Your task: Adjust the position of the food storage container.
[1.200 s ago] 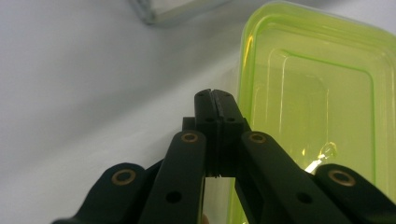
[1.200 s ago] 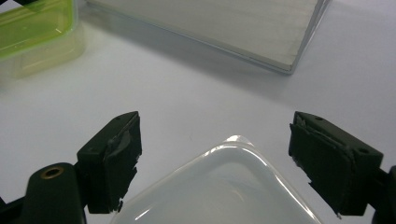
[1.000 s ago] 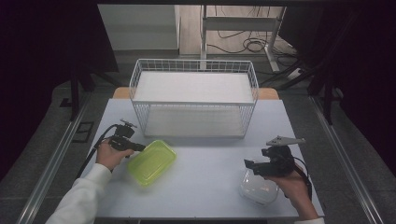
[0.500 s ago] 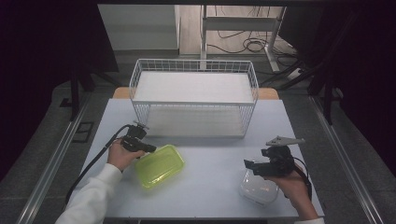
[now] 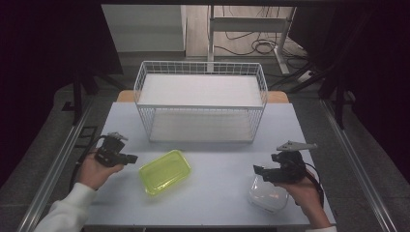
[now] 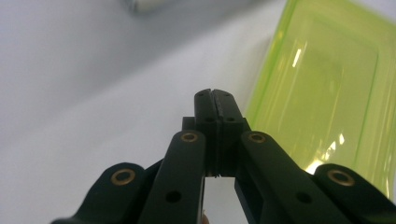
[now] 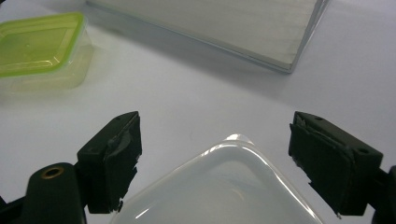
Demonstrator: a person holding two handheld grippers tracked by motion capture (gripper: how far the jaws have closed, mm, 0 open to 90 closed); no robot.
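Green container (image 5: 165, 171) lies before the wire rack (image 5: 201, 107), white container (image 5: 267, 195) well apart.

A recording lab, probably: beyond the grippers, a white work table (image 5: 217, 164) stands ringed by black curtains (image 5: 53, 43), with loose cables (image 5: 251, 46) on the wooden floor and metal rails (image 5: 53, 169) flanking the table's sides.

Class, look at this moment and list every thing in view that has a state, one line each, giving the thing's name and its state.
Green container: lid on, flat on the table, not held.
Clear container: on the table, between the right jaws, not gripped.
Wire shelf rack: upright, both shelves bare.
Left gripper: jaws shut, empty.
Right gripper: jaws open.
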